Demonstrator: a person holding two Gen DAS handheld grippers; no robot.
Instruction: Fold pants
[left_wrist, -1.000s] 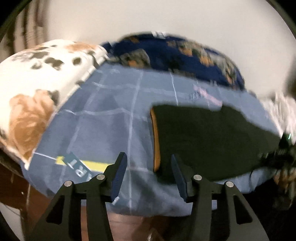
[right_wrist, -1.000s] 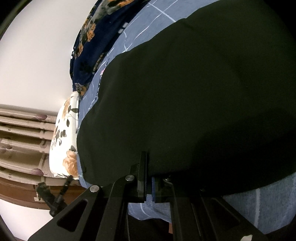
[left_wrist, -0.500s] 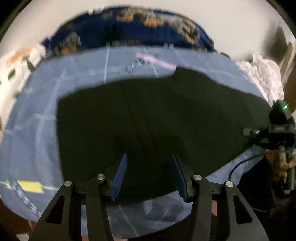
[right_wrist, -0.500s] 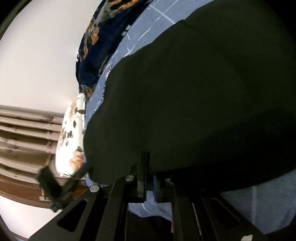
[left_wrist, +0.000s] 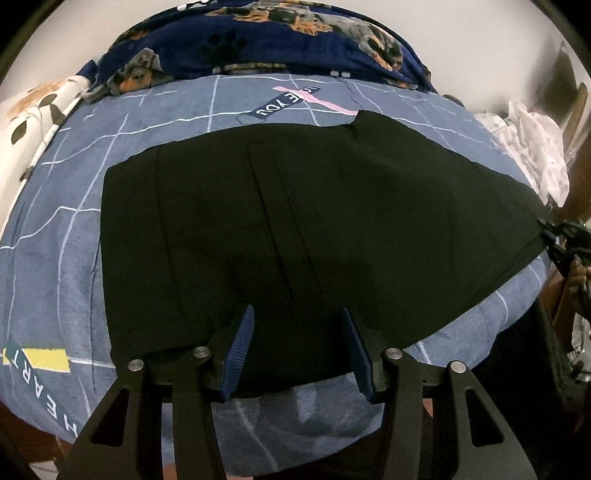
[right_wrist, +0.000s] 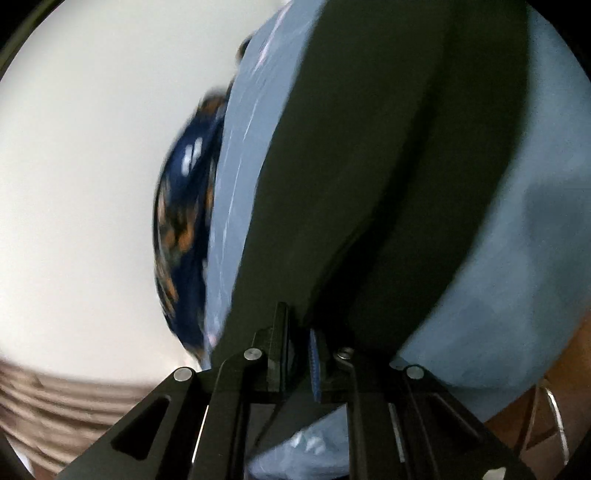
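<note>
Since the frame one second earlier, our left gripper (left_wrist: 297, 343) has come over the black pants (left_wrist: 295, 229), and the pants have been pulled out longer toward the right of the left wrist view. In the right wrist view the picture has turned and is now blurred.

Our left gripper stands with its blue pads (left_wrist: 240, 349) apart. Between them we see the lower edge of the pants, but the pads do not press on the cloth.

Our right gripper (right_wrist: 297, 354) has its jaws nearly together, and the black cloth runs between them, so it is clamped on one end of the pants. In the left wrist view we see this gripper at the far right edge of the frame, at the tip of the stretched pants, with part of a hand (left_wrist: 576, 280) beside it.

The pants lie flat across the middle of the frame on a blue bedsheet (left_wrist: 66, 258) with white lines and printed words. At the top of the frame a dark blue blanket (left_wrist: 258, 40) with dog prints is bunched against the wall. At the upper left is a white pillow (left_wrist: 33, 110) with a floral print, and at the upper right a heap of white cloth (left_wrist: 532, 140).
</note>
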